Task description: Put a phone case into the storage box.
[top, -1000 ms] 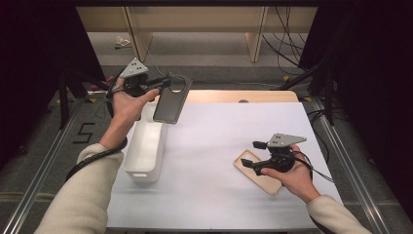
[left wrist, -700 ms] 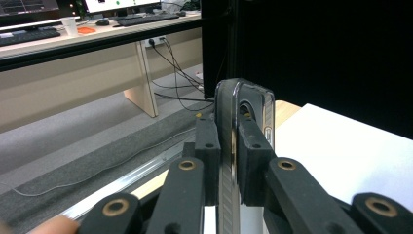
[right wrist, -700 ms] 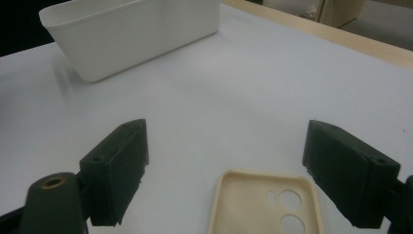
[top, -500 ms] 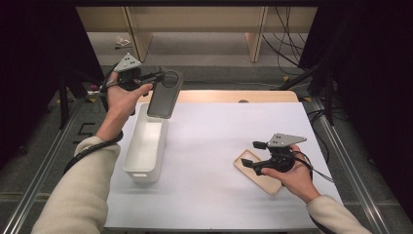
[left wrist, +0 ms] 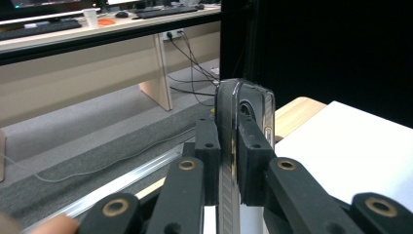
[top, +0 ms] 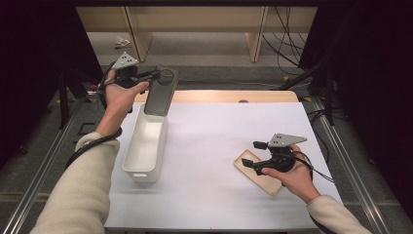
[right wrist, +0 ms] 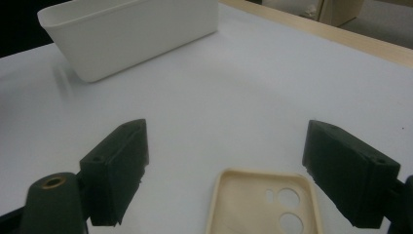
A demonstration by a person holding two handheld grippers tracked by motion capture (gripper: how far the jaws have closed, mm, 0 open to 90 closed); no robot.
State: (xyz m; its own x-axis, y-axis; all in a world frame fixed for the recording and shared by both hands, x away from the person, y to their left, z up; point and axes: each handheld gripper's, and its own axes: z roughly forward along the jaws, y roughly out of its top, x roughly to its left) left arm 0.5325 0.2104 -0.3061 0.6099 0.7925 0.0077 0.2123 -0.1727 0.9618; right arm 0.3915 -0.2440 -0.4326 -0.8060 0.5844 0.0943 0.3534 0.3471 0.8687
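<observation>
Left gripper (top: 155, 75) clamped on the upper end of a dark translucent phone case (top: 159, 93), pads squeezing its thin edge from both sides in the left gripper view (left wrist: 229, 146). Case hanging tilted above the far end of the white plastic bin (top: 145, 146), lower edge at the bin's far rim. Right gripper (right wrist: 229, 165) spread wide, nothing between the jaws, hovering low over the near-right part of the white tabletop (top: 219, 136). Directly below that gap, a cream phone case (right wrist: 265, 204) lying hollow side up, camera cutouts facing the bin. Wooden table edge (top: 229, 96) exposed beyond the white sheet.
</observation>
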